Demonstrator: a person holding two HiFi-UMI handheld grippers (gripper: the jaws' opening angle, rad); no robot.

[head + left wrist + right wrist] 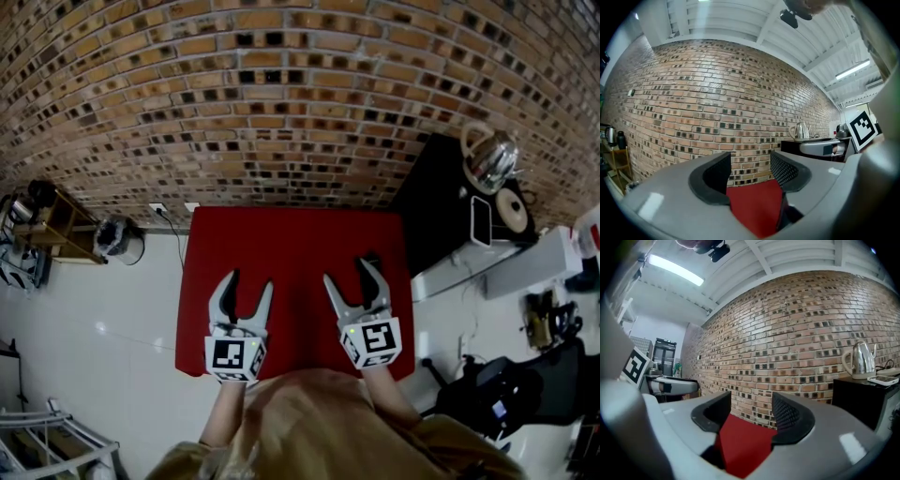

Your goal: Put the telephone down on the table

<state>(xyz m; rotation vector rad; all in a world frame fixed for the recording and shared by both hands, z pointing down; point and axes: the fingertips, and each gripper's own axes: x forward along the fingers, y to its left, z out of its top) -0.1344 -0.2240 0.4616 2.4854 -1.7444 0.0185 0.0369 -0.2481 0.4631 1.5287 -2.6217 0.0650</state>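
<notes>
The red table (291,239) stands against a brick wall, and I see no telephone on it. My left gripper (249,281) hovers over the table's near left part, its jaws spread in a V with nothing between them. My right gripper (348,272) hovers over the near right part, also spread and empty. In the left gripper view my left gripper (751,173) shows only red table (757,206) and wall between the pads. The right gripper view shows the same for my right gripper (751,416). A white flat phone-like device (480,220) lies on the black cabinet (436,206).
A metal kettle (487,155) and a round object (514,206) sit on the black cabinet right of the table. A wooden shelf (56,225) stands at far left. Wall sockets (173,207) with a cable are behind the table's left corner. Dark equipment (511,394) lies on the floor at right.
</notes>
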